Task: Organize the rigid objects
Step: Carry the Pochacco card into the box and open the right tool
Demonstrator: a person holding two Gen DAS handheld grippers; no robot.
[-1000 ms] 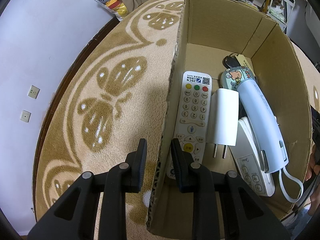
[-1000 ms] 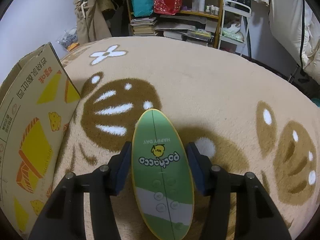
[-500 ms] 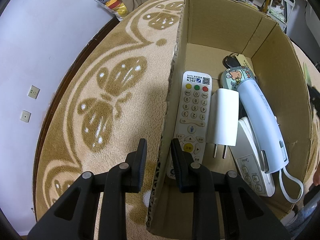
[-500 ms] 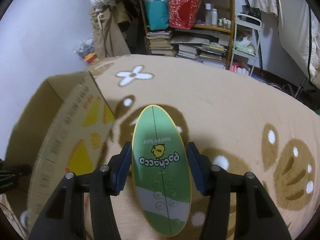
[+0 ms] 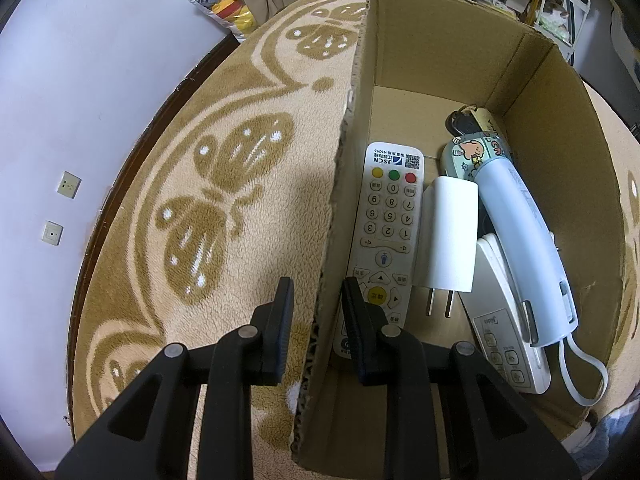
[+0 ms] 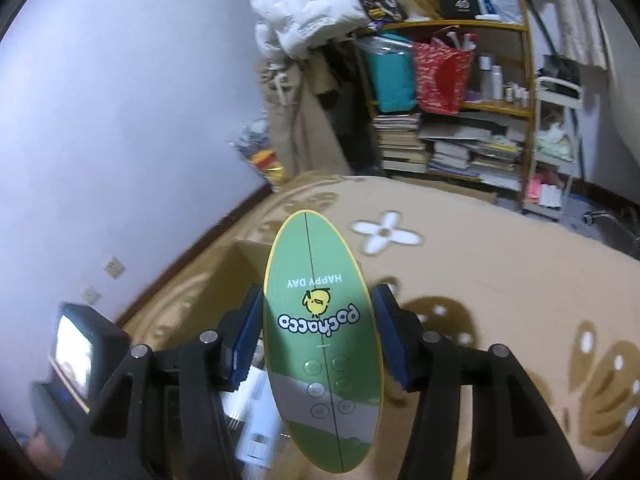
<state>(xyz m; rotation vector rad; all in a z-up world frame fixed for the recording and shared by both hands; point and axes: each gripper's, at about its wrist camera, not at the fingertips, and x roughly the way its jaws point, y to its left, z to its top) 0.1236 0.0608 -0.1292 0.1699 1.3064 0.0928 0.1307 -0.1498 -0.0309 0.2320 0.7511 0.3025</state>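
Since a moment ago your right gripper (image 6: 318, 334), clamping 1 green oval remote (image 6: 322, 336), rises over the cardboard box (image 5: 560, 128); your left gripper (image 5: 316, 316) straddles its wall, jaws apart, 2 remotes (image 5: 386, 236) ahead.

A lived-in home room. A patterned rug (image 5: 224, 184) covers the floor, and a crowded shelf (image 6: 452, 104) holds books (image 6: 400, 140), bags and bottles. Clothes (image 6: 304, 12) hang beside it.

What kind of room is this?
Probably a lived-in bedroom or living room at home: a fluffy beige patterned carpet, a wooden shelf crammed with stacked books, and a white padded jacket piled on top.
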